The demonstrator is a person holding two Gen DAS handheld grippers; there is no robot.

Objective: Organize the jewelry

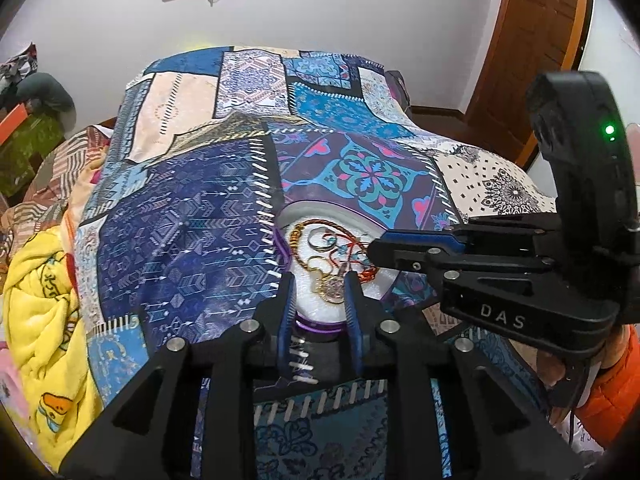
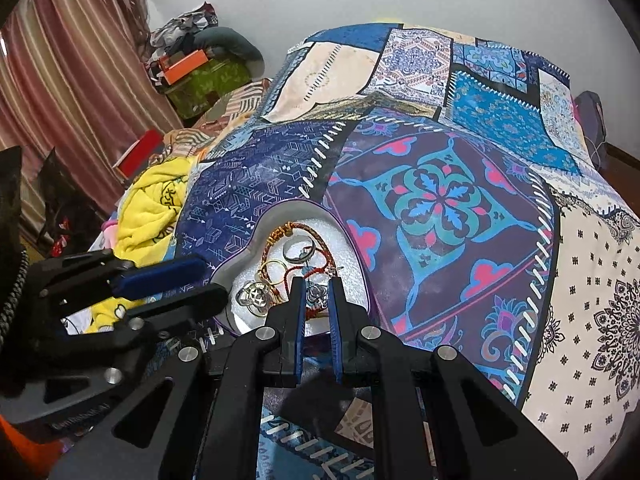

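Observation:
A heart-shaped white box (image 1: 320, 307) (image 2: 352, 264) with a purple rim lies on the patchwork bedspread and holds tangled jewelry. In it are a red and gold cord bracelet (image 2: 298, 229), a silver ring (image 2: 298, 251), thin gold hoops (image 2: 276, 270) and a silver filigree pendant (image 2: 256, 296). My left gripper (image 1: 319, 280) is open over the box, its jaws either side of a gold pendant (image 1: 332, 288). My right gripper (image 2: 316, 290) is open over the box, its jaws either side of a small silver charm (image 2: 316, 294). Each gripper shows in the other's view.
The patchwork bedspread (image 2: 440, 200) covers the bed. A yellow blanket (image 1: 44, 280) lies at the left. Boxes and clothes (image 2: 192, 68) pile by the striped curtain. A wooden door (image 1: 536, 40) stands at the far right.

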